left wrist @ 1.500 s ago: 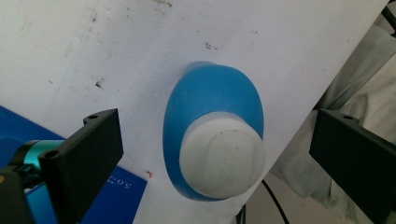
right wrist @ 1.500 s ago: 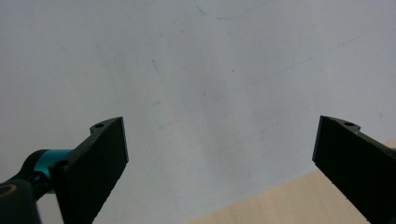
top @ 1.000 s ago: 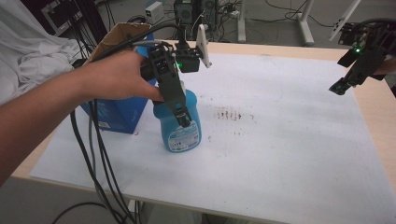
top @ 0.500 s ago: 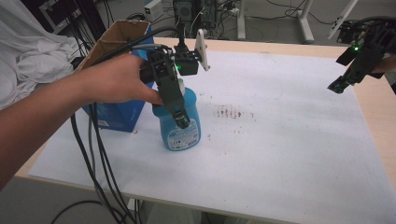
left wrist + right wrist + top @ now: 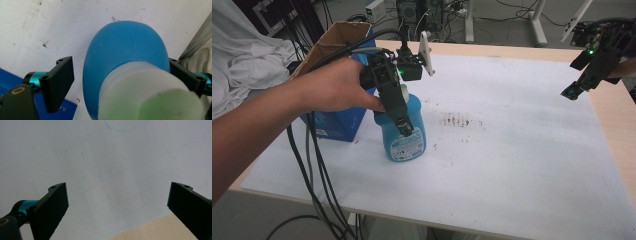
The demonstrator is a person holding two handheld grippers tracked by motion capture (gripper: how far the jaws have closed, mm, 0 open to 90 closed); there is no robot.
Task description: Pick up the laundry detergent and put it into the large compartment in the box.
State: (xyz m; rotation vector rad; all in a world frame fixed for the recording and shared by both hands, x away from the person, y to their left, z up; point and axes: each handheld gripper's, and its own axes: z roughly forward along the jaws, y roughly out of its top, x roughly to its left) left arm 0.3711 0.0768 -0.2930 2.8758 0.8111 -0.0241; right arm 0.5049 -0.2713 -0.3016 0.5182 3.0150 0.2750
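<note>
Where the white sheet [image 5: 522, 165] covers the table, a blue bottle [image 5: 404, 132] is seen standing left of centre. It is straddled, ungripped, by the left gripper [image 5: 120, 75], jaws parted; its smooth plastic is judged slippery, best held at the neck. At upper right, the right gripper [image 5: 117, 202] is held open, empty.

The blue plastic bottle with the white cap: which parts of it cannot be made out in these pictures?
- Printed label, high view: too small and blurred to read.
- White cap, left gripper view: out of focus, cut by the bottom edge.
- Neck of the blue plastic bottle, high view: covered by the left hand-held gripper.
- Bottle base, left gripper view: hidden under the bottle's own body.
</note>
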